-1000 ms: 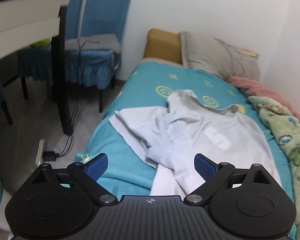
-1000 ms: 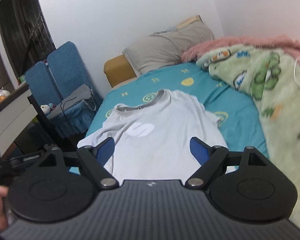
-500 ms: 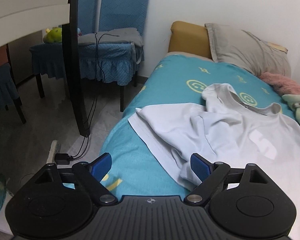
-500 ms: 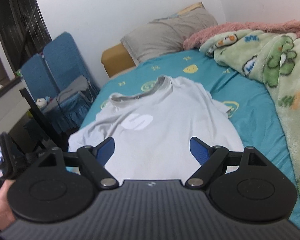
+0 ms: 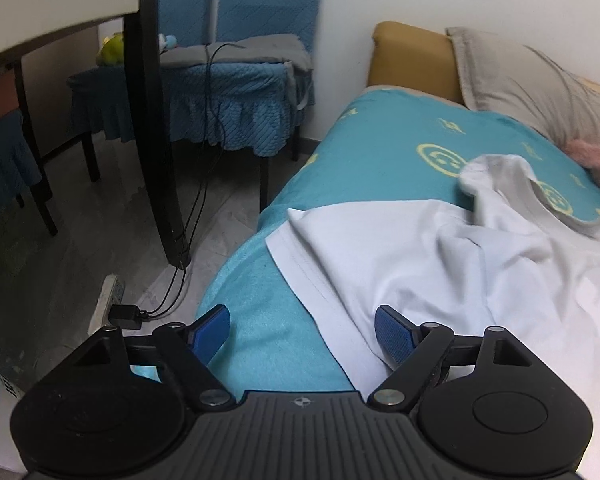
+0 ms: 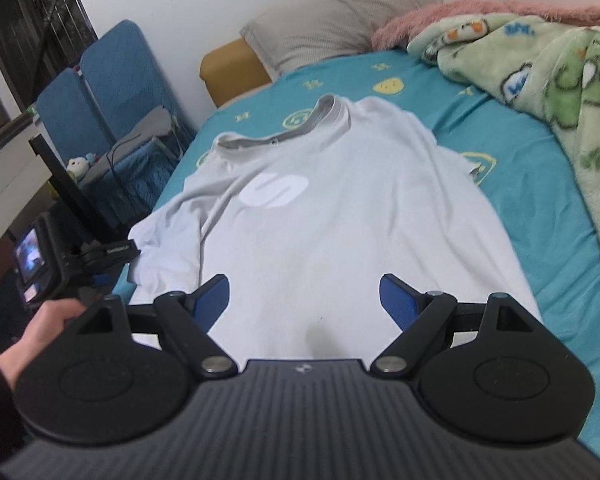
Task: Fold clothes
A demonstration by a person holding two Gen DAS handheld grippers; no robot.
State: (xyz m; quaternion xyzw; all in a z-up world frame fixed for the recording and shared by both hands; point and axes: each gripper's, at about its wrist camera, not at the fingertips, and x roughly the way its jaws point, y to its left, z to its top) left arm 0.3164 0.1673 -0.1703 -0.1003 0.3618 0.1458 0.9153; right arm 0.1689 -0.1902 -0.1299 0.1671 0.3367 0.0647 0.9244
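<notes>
We hold the left gripper (image 5: 302,330) with its blue pads spread wide apart, gripping nothing; it hangs over the shirt's sleeve hem at the bed's (image 5: 384,136) near edge, the right pad above white cloth, the left above bare teal sheet. We cannot tell if a pad touches. Our right gripper (image 6: 304,298) is equally wide and empty, poised over the lower body of the white T-shirt (image 6: 340,208), which lies face up, spread along the bed, collar toward the grey pillow (image 6: 336,24). Our left hand (image 6: 46,322) shows at the bed's side.
</notes>
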